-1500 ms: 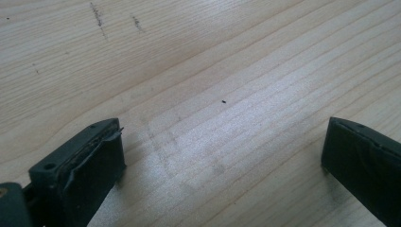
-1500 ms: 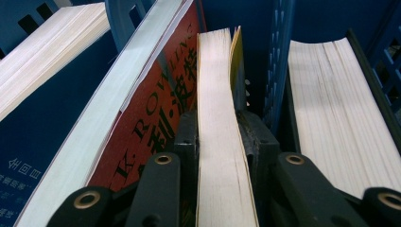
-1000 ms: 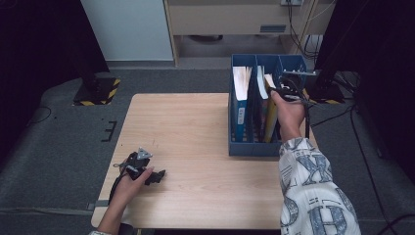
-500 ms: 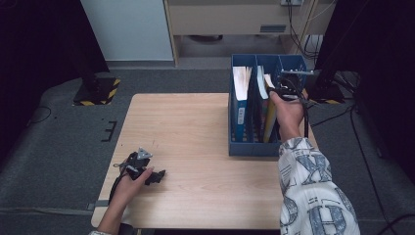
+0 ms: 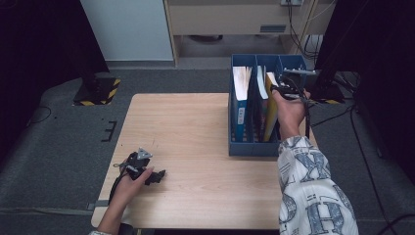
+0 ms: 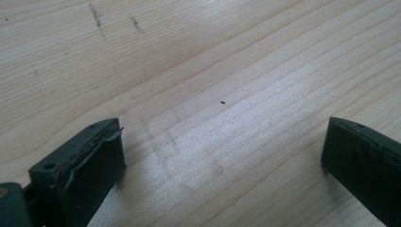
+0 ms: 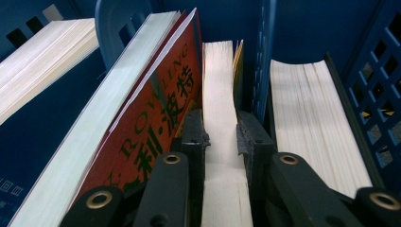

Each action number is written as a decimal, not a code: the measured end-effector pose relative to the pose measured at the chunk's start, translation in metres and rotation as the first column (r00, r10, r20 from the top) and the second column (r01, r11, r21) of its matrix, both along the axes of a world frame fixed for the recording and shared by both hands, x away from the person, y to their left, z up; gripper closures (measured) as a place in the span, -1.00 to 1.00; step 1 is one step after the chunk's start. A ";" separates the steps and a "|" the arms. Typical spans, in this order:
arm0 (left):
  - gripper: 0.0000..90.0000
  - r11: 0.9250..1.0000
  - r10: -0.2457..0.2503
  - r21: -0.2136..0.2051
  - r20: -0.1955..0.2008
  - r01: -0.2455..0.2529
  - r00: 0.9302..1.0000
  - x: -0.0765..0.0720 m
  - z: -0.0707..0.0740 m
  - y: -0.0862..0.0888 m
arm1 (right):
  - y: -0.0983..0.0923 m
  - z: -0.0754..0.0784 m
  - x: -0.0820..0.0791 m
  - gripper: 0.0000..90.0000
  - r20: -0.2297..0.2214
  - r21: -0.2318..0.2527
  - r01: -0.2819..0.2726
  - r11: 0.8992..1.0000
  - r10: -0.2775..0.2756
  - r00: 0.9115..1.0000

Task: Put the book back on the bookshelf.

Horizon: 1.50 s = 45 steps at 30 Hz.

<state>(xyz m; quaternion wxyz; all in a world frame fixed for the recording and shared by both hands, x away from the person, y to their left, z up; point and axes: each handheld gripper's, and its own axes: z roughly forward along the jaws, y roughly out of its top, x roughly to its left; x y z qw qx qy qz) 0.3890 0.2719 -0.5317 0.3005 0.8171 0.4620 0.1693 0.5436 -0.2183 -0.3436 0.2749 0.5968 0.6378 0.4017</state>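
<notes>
A blue three-slot file rack (image 5: 244,147) stands on the right side of the wooden table (image 5: 195,127), with books upright in it. My right gripper (image 7: 220,130) reaches down into the middle slot and is shut on the top edge of a yellow-covered book (image 7: 218,80), one pad on each side of its pages. From above, that right gripper (image 5: 284,90) sits over the yellow-covered book (image 5: 270,110). A red book (image 7: 156,109) leans against it. My left gripper (image 5: 157,175) rests low on the table near the front left, its jaws open over bare wood (image 6: 213,71).
A thick white-paged book (image 7: 307,118) fills the slot beside the held one, and another book (image 7: 42,66) stands in the far slot. A blue-spined book (image 5: 241,103) is in the rack's left slot. Cables (image 5: 333,112) trail past the table's right edge.
</notes>
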 end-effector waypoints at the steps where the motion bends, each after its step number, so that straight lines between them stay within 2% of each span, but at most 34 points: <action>1: -1.00 1.000 0.000 0.000 0.000 0.000 1.000 0.000 0.000 0.000 | 0.000 0.000 0.000 0.68 0.003 -0.002 0.001 1.000 -0.001 1.000; 7: -1.00 1.000 -0.001 0.000 0.000 0.001 1.000 0.000 0.000 0.000 | 0.001 0.001 0.004 0.68 0.034 -0.017 0.013 1.000 -0.013 0.999; 9: -1.00 1.000 -0.001 0.000 0.000 0.001 1.000 0.000 0.000 0.000 | 0.003 0.000 0.005 0.68 0.053 -0.037 0.012 0.999 -0.010 0.999; 13: -1.00 1.000 -0.002 0.000 -0.001 0.002 1.000 0.000 0.000 0.000 | 0.005 -0.003 0.009 0.68 0.061 -0.050 0.013 0.999 -0.010 0.998; 21: -1.00 1.000 -0.004 0.001 -0.001 0.004 1.000 0.001 0.000 0.000 | 0.005 -0.009 0.014 0.68 0.054 -0.061 0.015 0.998 -0.011 0.998; 39: -1.00 1.000 -0.005 0.002 -0.002 0.005 1.000 0.001 0.000 -0.001 | 0.010 -0.008 0.014 0.67 0.027 -0.076 0.016 0.997 -0.014 1.000; 45: -1.00 1.000 -0.005 0.002 -0.002 0.005 1.000 0.001 0.000 -0.001 | 0.013 -0.006 0.010 0.59 -0.002 -0.065 -0.018 0.998 0.018 1.000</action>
